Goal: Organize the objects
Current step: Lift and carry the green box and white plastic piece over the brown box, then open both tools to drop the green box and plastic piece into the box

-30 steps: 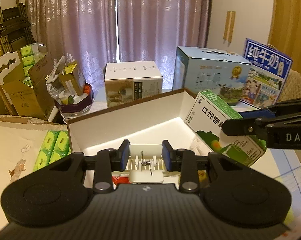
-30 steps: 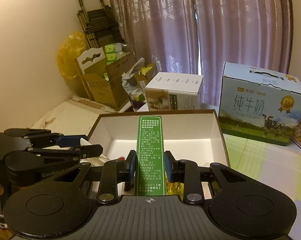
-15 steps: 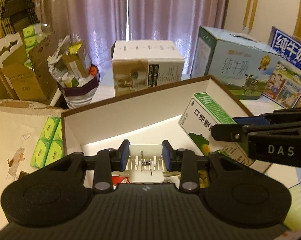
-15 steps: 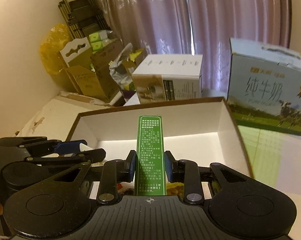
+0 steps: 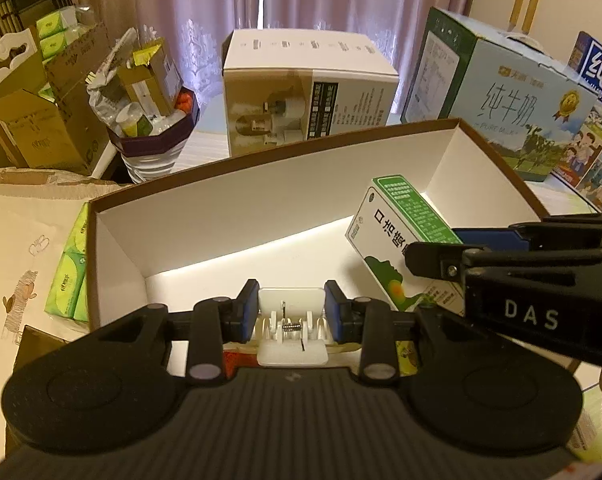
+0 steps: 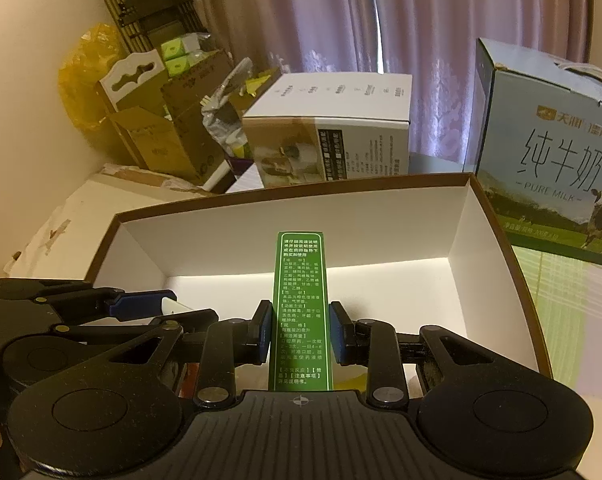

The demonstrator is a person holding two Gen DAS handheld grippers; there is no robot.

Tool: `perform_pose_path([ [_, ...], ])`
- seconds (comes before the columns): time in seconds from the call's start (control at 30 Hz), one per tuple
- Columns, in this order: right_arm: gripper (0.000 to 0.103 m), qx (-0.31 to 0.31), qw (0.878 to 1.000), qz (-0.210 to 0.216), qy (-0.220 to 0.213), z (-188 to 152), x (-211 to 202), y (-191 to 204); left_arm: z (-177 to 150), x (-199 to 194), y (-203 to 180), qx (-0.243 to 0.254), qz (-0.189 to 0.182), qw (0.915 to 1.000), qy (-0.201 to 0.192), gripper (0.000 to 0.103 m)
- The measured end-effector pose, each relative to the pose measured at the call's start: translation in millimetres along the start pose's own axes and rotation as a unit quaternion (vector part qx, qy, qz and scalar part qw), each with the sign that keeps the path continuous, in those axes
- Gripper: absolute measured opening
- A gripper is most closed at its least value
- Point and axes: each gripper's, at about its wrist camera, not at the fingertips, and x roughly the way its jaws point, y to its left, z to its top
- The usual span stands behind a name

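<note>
Left of the big open tray [image 5: 497,152], a brown carton [image 5: 33,128] holds green tissue packs, and a purple bowl [image 5: 157,142] is stuffed with wrappers and small packets. More green tissue packs [image 5: 67,276] lie just beside the tray's left wall. Behind the tray stand a white box [image 5: 309,92] and a milk case [image 5: 497,92] printed "PURE MILK". The tray's white floor is mostly bare; something red and yellow shows at its near edge, too hidden to name. Over the tray's near edge, the left gripper [image 5: 292,312] is closed narrowly on a white plastic clip [image 5: 292,326], blue pads against its sides. To its right, also above the tray, the right gripper [image 6: 300,330], marked "DAS", clamps a green and white medicine box [image 6: 301,304] covered in Chinese print, its narrow green side facing up between the pads.
</note>
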Motion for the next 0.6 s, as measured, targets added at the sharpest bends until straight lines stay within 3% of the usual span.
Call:
perform_pose_path([
  [0.27,0.026,0.011,1.000,-0.005,0.005,2,10,-8,7,17,3,-0.001,-0.005,0.9999,0.015,0.030],
  [0.6,0.026,0.017,1.000,-0.004,0.004,3,12,-9,8,15,10,-0.007,0.003,0.9999,0.015,0.039],
])
